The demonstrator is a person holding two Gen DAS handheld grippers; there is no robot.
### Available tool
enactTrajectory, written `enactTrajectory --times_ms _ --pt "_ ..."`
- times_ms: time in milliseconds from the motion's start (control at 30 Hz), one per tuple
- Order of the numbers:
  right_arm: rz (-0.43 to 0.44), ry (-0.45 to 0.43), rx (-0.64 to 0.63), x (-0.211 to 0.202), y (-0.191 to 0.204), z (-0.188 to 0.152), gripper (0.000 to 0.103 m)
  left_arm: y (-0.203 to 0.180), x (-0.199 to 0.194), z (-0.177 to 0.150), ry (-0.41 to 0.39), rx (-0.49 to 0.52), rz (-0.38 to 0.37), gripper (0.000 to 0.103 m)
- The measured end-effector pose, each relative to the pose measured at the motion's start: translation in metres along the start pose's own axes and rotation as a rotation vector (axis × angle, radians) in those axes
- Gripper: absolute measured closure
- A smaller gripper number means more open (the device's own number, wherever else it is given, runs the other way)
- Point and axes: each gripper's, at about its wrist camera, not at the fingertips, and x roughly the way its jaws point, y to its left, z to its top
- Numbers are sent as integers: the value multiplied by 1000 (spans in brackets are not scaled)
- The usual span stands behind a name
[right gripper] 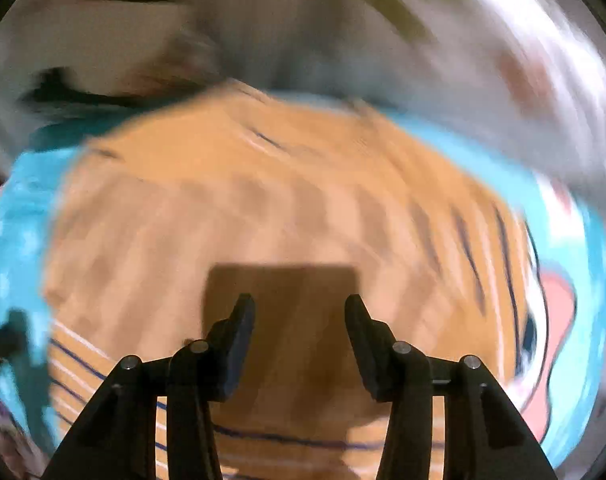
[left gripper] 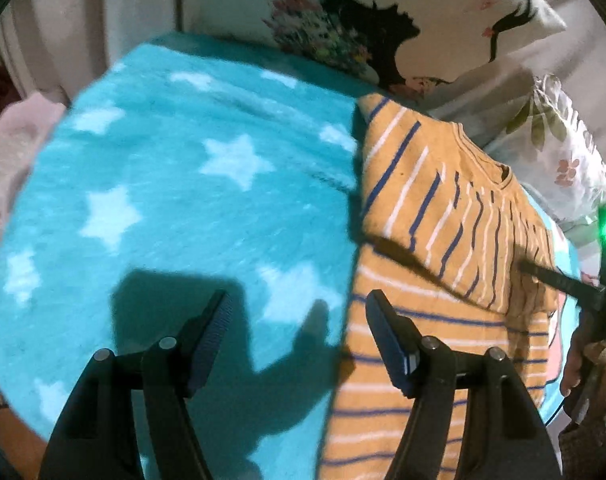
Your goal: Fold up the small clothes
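Orange striped shirt [left gripper: 443, 240] lies partly folded on your star blanket [left gripper: 183, 184]; your left hand-held gripper [left gripper: 299, 304] and right hand-held gripper [right gripper: 299, 308] both gape empty.

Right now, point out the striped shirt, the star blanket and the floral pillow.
Striped shirt [left gripper: 431, 208]: left wrist view, on the folded-over upper part.
Star blanket [left gripper: 191, 208]: left wrist view, on bare turquoise fleece.
Floral pillow [left gripper: 555, 148]: left wrist view, on its leaf print.
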Motion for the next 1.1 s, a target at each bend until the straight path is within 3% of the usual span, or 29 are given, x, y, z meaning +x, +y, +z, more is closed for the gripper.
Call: enactTrajectory --times_ms 167,233,333,467,567,667,700,800,900,1100 --pt "-44 -44 235 -13 -96 -47 54 -5 -22 -28 -20 13 50 35" --pt "-102 -65 267 -29 -123 -64 53 -15 -24 -41 -15 20 56 35" --pt "-79 -95 297 -61 -157 -97 53 -32 -30 -64 -5 40 56 35" --pt "-97 -166 250 -98 -165 -139 53 -54 -40 -97 -15 59 49 35" --pt "-158 -293 242 -129 -152 -175 52 -68 -50 -119 -36 80 39 35" --pt "-242 -425 313 -153 -152 -212 30 -81 -58 -138 -42 95 55 35" --pt "-238 -452 345 -157 -153 -224 28 -85 -61 -144 -46 103 65 35" --pt "-204 -387 394 -151 -160 -241 28 -97 -70 -163 -67 139 94 35" --pt "-80 -292 421 -141 -157 -260 28 -106 -76 -181 -80 157 106 32" --pt "-4 -189 289 -121 -117 -293 28 -118 -80 -208 -73 180 142 31"
